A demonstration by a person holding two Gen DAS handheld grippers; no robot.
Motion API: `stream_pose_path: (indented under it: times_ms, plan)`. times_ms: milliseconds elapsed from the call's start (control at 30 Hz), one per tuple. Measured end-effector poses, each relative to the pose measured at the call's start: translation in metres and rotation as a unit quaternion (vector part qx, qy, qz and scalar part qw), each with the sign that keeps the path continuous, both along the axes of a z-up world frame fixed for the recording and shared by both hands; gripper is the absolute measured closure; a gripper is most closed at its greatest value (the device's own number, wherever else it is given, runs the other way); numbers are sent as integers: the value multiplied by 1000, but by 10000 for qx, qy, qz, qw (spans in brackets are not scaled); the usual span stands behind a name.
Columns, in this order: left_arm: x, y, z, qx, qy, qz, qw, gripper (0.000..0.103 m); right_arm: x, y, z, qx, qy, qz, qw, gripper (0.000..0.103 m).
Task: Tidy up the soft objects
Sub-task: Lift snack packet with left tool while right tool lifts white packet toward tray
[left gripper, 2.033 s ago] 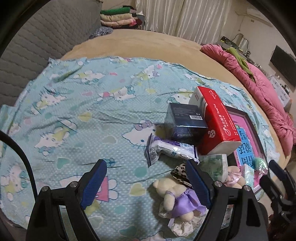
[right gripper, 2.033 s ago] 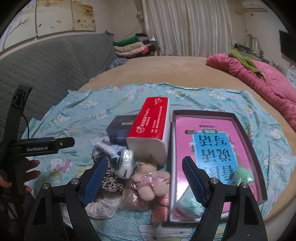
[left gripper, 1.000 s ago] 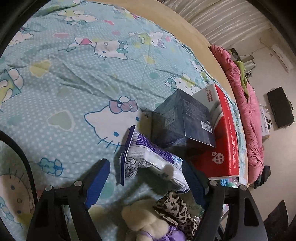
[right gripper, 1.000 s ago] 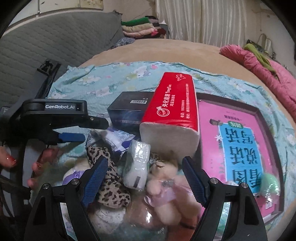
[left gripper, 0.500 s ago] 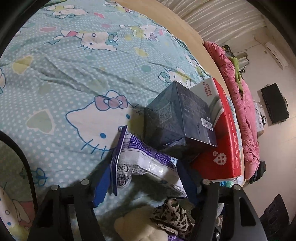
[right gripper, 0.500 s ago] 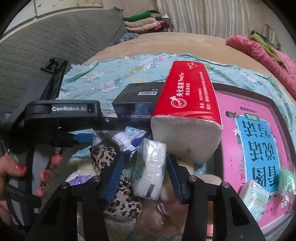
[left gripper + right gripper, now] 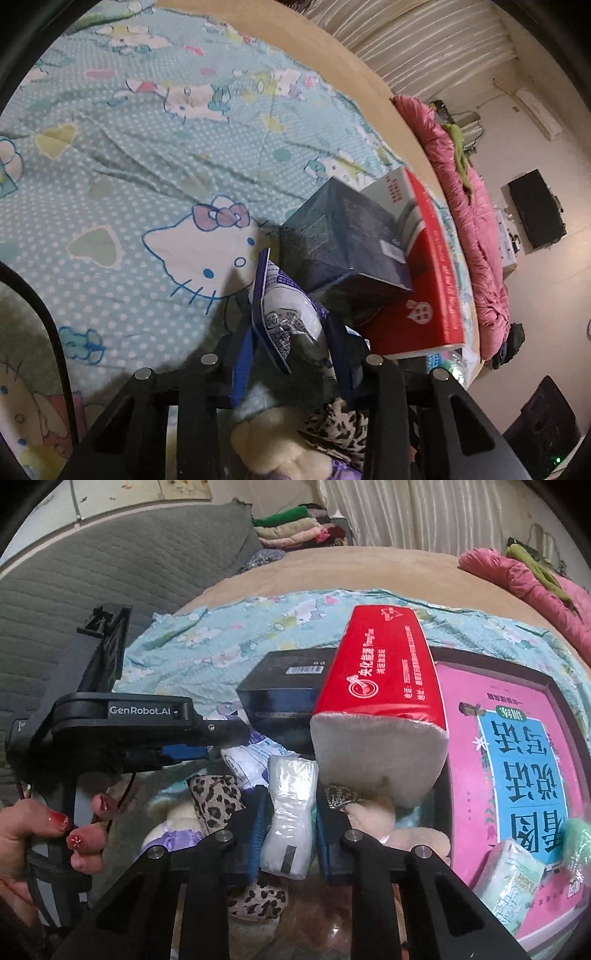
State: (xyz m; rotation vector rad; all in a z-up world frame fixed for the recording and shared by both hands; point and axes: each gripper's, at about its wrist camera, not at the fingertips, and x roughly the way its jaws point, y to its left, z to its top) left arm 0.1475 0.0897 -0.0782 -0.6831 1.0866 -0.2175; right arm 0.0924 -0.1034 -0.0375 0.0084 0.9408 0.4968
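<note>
My left gripper [image 7: 291, 339] is shut on a white-and-purple plastic pack [image 7: 284, 314] lying beside a dark blue box [image 7: 343, 247]. The pack also shows in the right wrist view [image 7: 247, 760], with the left gripper [image 7: 207, 738] on it. My right gripper [image 7: 288, 816] is shut on a small white tissue pack [image 7: 288, 812] in front of a red tissue pack [image 7: 384, 686]. Plush toys lie below: a cream bear in purple [image 7: 273, 446], a leopard-print piece [image 7: 216, 801] and a beige bear [image 7: 373, 819].
All lies on a Hello Kitty sheet [image 7: 147, 166] on a tan bed. A dark tray [image 7: 554, 686] holding a pink book [image 7: 517, 760], a green tissue pack [image 7: 509, 882] and a green ball sits at right. A pink duvet [image 7: 476, 221] lies along the far side.
Both grippers moved in on the pile and closed. The left one closed on the white-and-purple pack, the right one on the white tissue pack.
</note>
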Motion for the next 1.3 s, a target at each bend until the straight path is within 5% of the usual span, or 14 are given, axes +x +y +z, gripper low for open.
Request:
stream_pose_path:
  times_ms: [500, 1300]
  plan:
    - [-37, -5, 79, 723, -980, 173, 9924, 67, -23, -21, 44, 333, -644, -39, 9974, 81]
    - [-65, -99, 150, 1685, -1521, -565, 9723, 67, -46, -101, 105, 953, -1306, -799, 9836, 82]
